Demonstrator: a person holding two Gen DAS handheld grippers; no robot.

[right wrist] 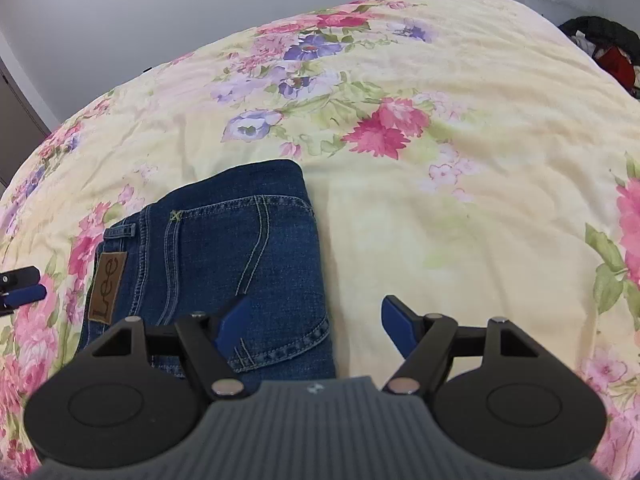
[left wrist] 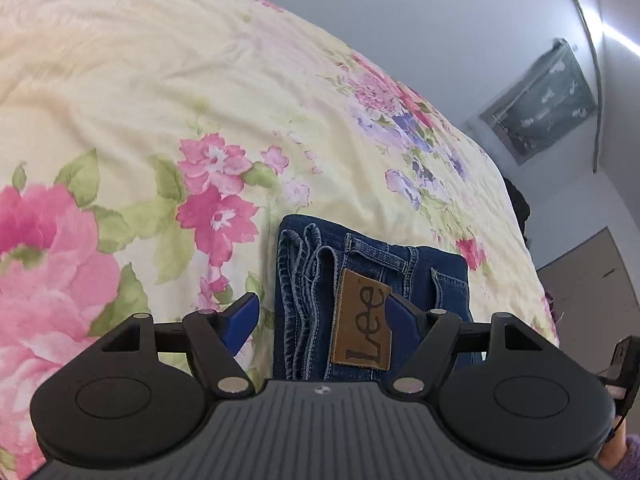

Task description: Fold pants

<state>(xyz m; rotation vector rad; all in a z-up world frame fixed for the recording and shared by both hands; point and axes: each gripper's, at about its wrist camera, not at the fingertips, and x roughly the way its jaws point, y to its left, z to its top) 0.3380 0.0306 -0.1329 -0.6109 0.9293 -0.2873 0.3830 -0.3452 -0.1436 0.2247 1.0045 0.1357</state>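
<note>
Both grippers hang over the jeans [right wrist: 224, 264], which lie folded into a compact packet on the floral bedspread [right wrist: 460, 208]. You look finished, so lift straight up and clear without snagging a layer (the stacked hems beside the leather patch [left wrist: 362, 320] could catch). Your left gripper [left wrist: 320, 316] and right gripper [right wrist: 314, 326] both stand wide apart, gripping nothing; no pad presses denim.

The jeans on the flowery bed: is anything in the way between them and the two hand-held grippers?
Nothing visible is. The folded jeans lie alone on the floral bedspread. The left hand-held gripper and the right hand-held gripper are both open right above them, with no other item between.
</note>
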